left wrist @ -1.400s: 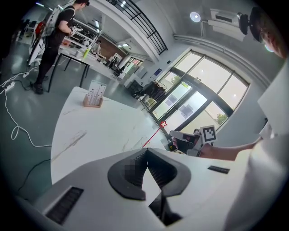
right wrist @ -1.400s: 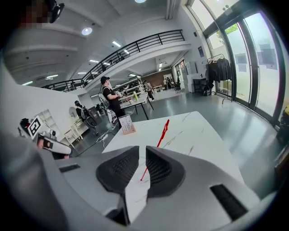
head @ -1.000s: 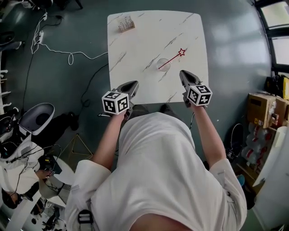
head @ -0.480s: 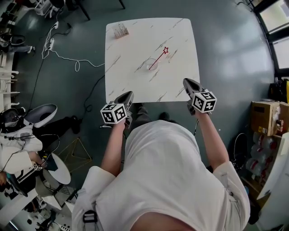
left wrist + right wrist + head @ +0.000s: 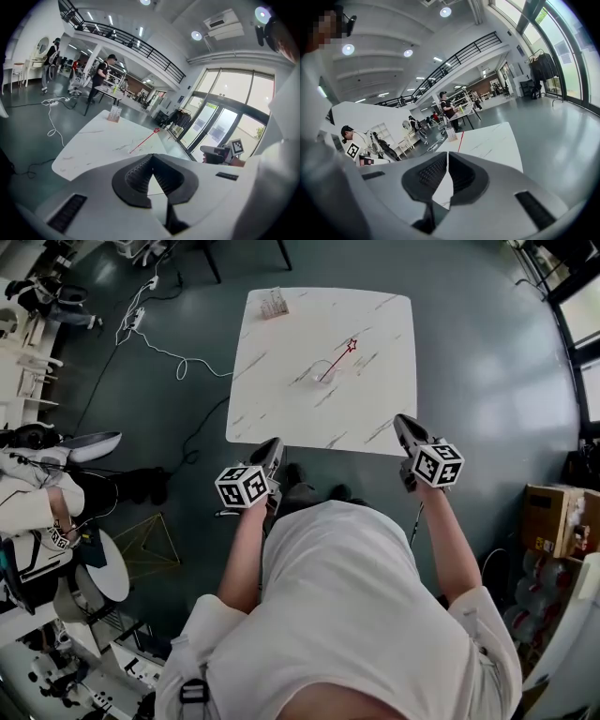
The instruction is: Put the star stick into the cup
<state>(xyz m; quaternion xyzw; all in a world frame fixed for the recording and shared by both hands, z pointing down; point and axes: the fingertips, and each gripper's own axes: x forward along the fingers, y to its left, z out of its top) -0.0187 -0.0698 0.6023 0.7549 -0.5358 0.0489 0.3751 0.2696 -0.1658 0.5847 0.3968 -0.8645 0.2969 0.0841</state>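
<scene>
The bench [image 5: 375,324] now sits higher and smaller in the upper middle of the head view than it did a second ago. The person has drawn back from it, and its near edge lies above both grippers instead of under them. The left gripper [image 5: 273,444] and right gripper [image 5: 404,421] hang over the floor just below that edge, level with each other at centre left and centre right of the frame.

In the left gripper view the fingers [image 5: 140,176] are clenched tip to tip on nothing. In the right gripper view the fingers [image 5: 461,173] are likewise pressed together and empty, with only a thin slit between them.

A small box [image 5: 274,304] stands at the bench's upper left corner.

Near the middle of the bench stands the clear cup [image 5: 310,377], and the star stick [image 5: 337,361] rests in it, leaning toward the upper right with its star clear of the rim. Neither has shifted over the last second.

With the stick in place and both grippers withdrawn and empty, the task looks finished.
</scene>
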